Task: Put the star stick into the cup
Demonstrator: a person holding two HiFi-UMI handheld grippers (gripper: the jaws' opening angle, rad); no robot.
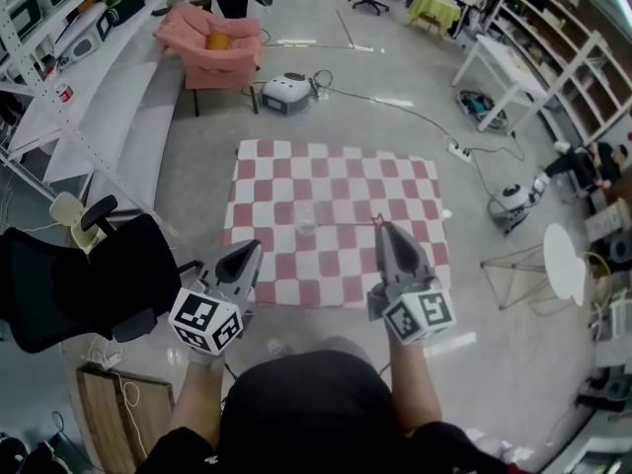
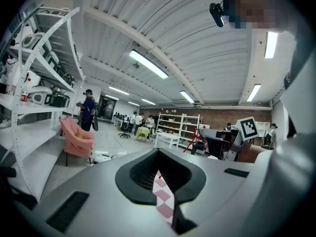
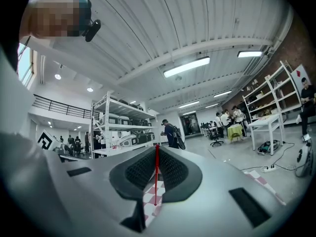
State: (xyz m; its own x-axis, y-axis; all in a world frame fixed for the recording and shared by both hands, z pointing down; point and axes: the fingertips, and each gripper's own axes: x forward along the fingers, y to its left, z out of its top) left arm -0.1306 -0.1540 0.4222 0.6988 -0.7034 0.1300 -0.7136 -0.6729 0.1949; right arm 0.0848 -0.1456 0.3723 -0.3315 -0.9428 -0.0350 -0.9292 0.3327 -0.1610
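Right of the clear cup (image 1: 306, 223) on the checkered mat (image 1: 395, 181), the right gripper (image 1: 387, 233) is clamped on the thin red star stick (image 3: 156, 174). The left gripper (image 1: 249, 255), left of the cup, is closed and empty. With nothing bracing it, the light cup could tip if the stick strikes its rim.

Grey left gripper (image 1: 251, 249) and right gripper (image 1: 382, 228) carry marker cubes (image 1: 205, 321); sleeves (image 1: 446, 447) seemingly black.

**Camera placement**

Head camera is looking steeply down on the checkered mat (image 1: 336, 220). Cameras on the left gripper (image 1: 251, 249) and right gripper (image 1: 381, 226) are sitting close behind their jaws, facing level across the room. All are sharing the mat.
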